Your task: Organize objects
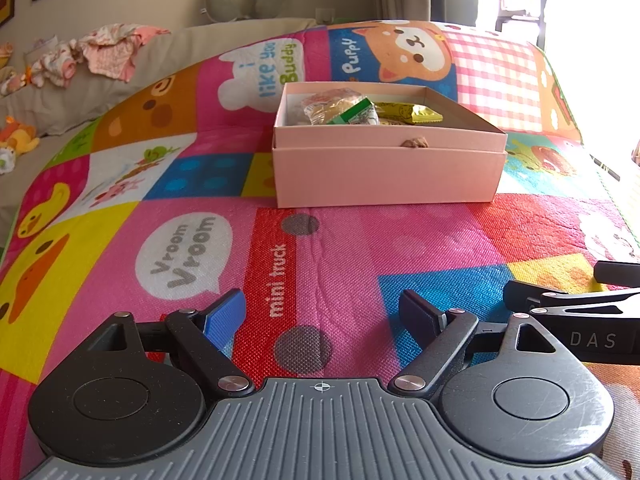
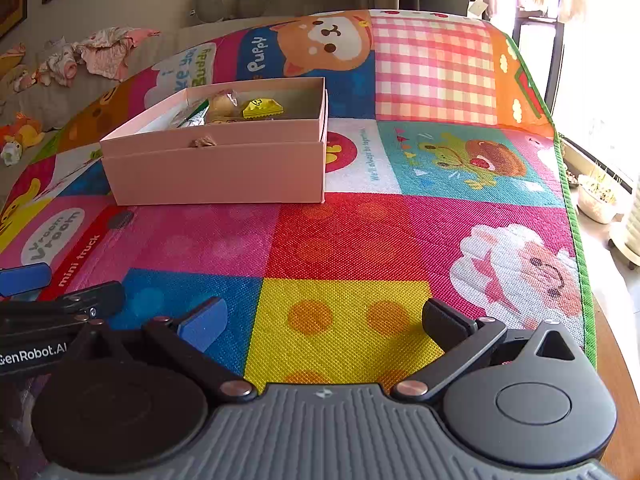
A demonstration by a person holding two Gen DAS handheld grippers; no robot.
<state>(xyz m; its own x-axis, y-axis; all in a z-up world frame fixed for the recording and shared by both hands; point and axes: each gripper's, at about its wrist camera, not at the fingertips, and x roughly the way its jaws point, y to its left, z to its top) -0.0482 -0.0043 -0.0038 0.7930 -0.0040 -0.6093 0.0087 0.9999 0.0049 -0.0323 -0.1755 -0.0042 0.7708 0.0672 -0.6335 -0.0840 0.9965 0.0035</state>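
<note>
I saw both the left gripper [image 1: 322, 312] and the right gripper [image 2: 324, 320] with jaws apart, holding nothing. The pink box [image 1: 384, 172] sat far ahead with snack packets [image 1: 344, 110] piled high, so I feared a bump could spill them onto the play mat [image 2: 352, 240].

Bright daylight, blown-out window [image 1: 592, 20] right; fisheye-bent edges.

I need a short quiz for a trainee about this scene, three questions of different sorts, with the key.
1. True or false: the left tool holds a snack.
2. Where is the yellow packet? A) on the mat B) in the pink box C) in the right tool
3. Fill in: the pink box stands on the ___.

Key: 1 false, both tools are open and empty, also the right tool. 2 B. 3 mat.
</note>
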